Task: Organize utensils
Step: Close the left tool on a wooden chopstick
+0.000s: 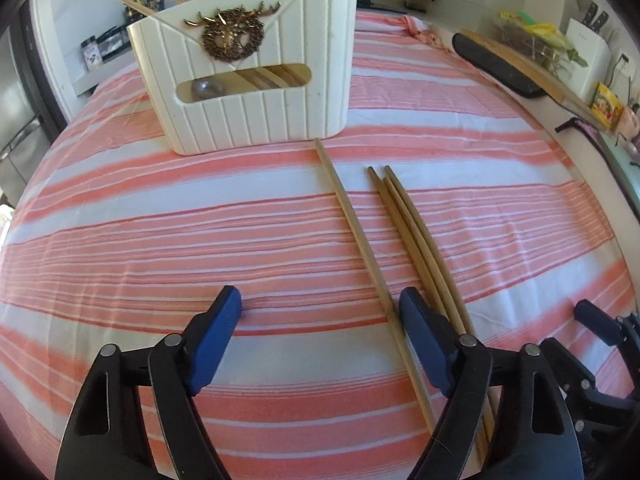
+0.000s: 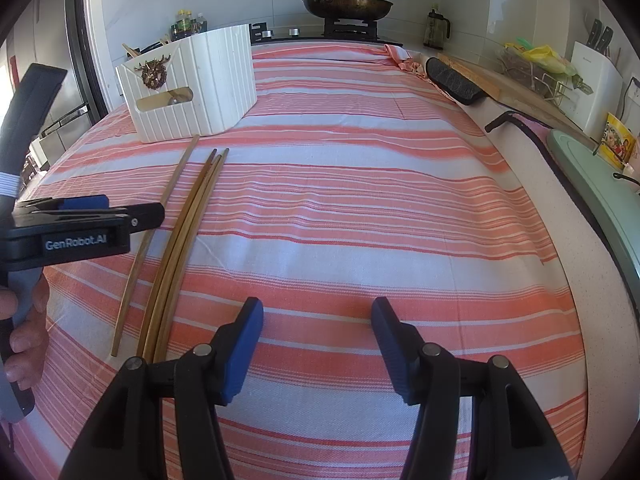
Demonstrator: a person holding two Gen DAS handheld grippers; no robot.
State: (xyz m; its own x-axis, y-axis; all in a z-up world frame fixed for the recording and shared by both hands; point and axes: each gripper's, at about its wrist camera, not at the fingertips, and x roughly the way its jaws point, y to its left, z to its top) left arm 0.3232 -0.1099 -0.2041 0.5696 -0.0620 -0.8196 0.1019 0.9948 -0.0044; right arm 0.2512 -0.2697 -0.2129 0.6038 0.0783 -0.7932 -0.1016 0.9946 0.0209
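Left gripper is spread open with nothing pinched, the lone chopstick just inside its right-hand jaw (three more just outside). Looks like pickup time: close, then lift to the white caddy straight ahead. Right gripper hangs open, empty.

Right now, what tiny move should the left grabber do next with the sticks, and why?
Probably slide the left gripper a little toward the single chopstick and close on it. Its jaws are open with nothing between them, and that stick lies beside one finger, apart from the three bundled chopsticks. The white basket ahead already holds wooden utensils, so it likely goes there.
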